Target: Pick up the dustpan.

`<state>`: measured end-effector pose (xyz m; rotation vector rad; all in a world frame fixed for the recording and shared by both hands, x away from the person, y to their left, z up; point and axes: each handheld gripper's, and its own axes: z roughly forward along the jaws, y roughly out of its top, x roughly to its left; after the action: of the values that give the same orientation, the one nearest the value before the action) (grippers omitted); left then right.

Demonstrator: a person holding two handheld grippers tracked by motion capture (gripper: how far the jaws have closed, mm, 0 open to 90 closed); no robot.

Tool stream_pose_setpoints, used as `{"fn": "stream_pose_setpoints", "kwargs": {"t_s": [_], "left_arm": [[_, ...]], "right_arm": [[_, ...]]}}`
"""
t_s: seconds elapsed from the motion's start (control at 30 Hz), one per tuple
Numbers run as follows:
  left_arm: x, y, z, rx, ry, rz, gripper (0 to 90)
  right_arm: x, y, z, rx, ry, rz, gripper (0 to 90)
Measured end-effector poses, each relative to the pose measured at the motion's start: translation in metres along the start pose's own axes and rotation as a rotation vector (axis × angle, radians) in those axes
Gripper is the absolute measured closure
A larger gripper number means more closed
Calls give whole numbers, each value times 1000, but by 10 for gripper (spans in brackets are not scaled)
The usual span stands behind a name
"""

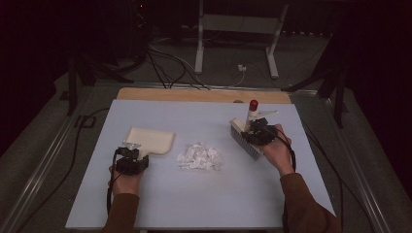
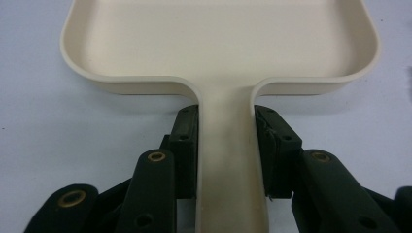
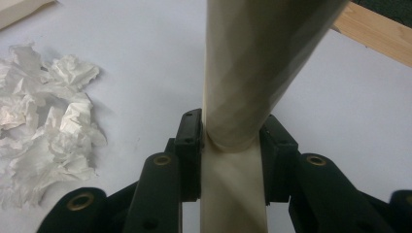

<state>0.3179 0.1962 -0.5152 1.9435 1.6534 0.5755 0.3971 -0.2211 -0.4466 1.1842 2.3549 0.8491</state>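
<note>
We see the left gripper (image 2: 226, 145) clamped on the cream dustpan (image 2: 218, 43) handle, pan flat on the tabletop (image 1: 194, 194). Right gripper (image 3: 228, 145) clamps the brush (image 1: 245, 138) handle, bristles on the tabletop. Crumpled paper scraps (image 1: 199, 158) lie between them.

My left gripper (image 1: 132, 156) sits near the table's front-left, jaws clamped tight. Right gripper (image 1: 259, 131) is over by the right edge, pinched closed too, forearms angled inward.

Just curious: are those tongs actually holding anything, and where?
Yes. Left tongs clamp the dustpan by its handle; right tongs clamp the brush by its handle.
</note>
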Motion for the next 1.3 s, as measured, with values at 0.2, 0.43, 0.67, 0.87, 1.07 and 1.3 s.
{"fn": "stream_pose_setpoints", "kwargs": {"t_s": [0.2,0.43,0.67,0.87,1.07,1.3], "left_arm": [[2,4,-1,18,-9,1,666],[9,6,-10,15,-52,9,669],[16,6,-21,21,-94,33,670],[19,4,-30,35,-122,86,670],[24,3,-40,22,-175,155,669],[30,3,-51,5,-249,234,669]], "right_arm": [[1,0,0,1,3,-4,672],[-2,-2,-2,0,2,2,672],[-2,-2,-3,2,5,0,672],[-3,-3,-3,2,5,-1,672],[-2,-3,-3,3,7,-1,672],[-1,-3,-3,2,9,-2,672]]}}
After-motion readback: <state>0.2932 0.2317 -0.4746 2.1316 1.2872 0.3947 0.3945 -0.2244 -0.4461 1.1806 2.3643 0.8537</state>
